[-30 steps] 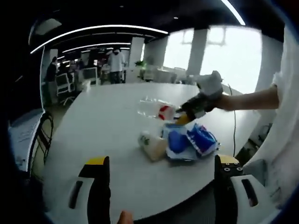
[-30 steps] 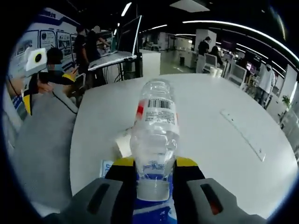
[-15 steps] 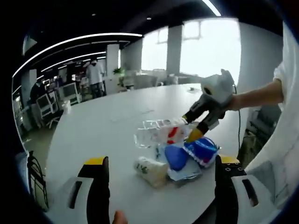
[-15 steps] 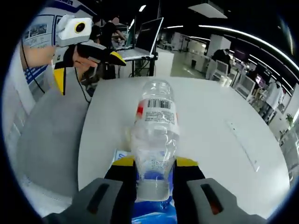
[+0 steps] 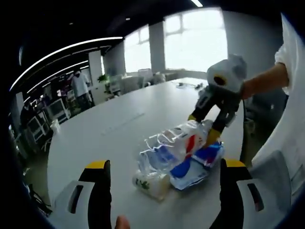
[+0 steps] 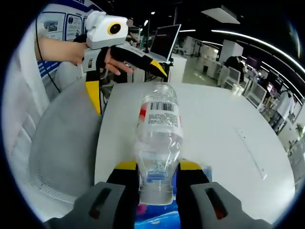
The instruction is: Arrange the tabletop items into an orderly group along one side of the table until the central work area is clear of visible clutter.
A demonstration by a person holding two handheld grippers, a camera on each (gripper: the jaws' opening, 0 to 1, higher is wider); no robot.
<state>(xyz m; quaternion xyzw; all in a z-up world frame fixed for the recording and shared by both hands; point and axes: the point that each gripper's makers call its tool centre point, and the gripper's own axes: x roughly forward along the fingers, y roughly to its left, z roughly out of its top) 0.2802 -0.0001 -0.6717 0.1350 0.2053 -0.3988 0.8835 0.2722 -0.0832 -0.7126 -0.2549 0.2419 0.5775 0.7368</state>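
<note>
In the left gripper view, you are looking at a little pile near the table (image 5: 95, 138) edge. Your right gripper (image 5: 206, 129) is coming in from the right side and is pinching the clear bottle (image 5: 174, 145) by its end. The bottle is lying tilted over the blue packets (image 5: 198, 162), and a small pale cup (image 5: 150, 181) is lying just beside them, at the front. To do this step well, I think you should lower the bottle slowly and set it down right next to the packets, not on top, so that it is not rolling away. Your left gripper (image 5: 162, 200) is waiting low at the front with its two jaws wide apart and nothing between them. Your right arm is reaching out long from the right side.

In the right gripper view, the two yellow-tipped jaws are squeezing the bottle (image 6: 157, 138) near its bottom end, and the cap end is pointing away from you, over the white table (image 6: 228, 133). A bit of blue packet (image 6: 157, 217) is peeking out under the jaws. Your left gripper (image 6: 125, 67) is showing up top, held in your hand (image 6: 112, 57), jaws spread, well apart from the bottle. A grey chair (image 6: 62, 143) is sitting by the table edge.
</note>
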